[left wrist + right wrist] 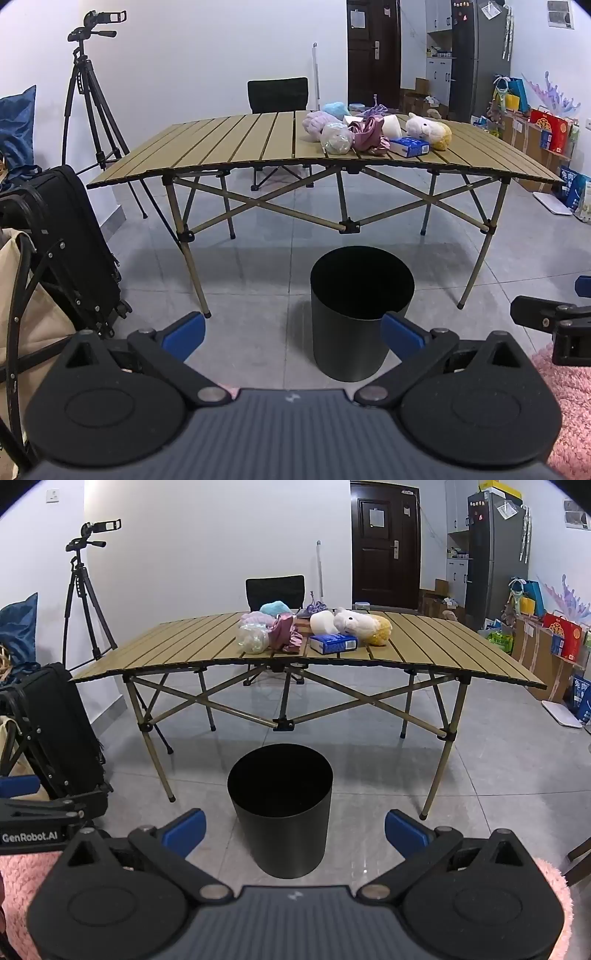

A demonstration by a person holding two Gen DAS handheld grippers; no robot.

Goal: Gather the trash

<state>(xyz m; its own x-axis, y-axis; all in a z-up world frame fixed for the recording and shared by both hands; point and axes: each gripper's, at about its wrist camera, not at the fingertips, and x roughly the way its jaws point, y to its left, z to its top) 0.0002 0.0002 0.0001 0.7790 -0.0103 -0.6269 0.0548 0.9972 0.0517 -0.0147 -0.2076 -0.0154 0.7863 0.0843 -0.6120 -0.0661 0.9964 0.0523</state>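
One black bin (inside too dark to tell), left gripper and right gripper wide open, empty.

This is a room in a home, used as a makeshift recording spot. A dark wooden entry door with a handle and lock stands in the far wall, and beside it a tall grey fridge with magnets. Gift bags and cardboard boxes line the right wall. A folding camp table stands on grey floor tiles, with a camera tripod and a black suitcase at the left.
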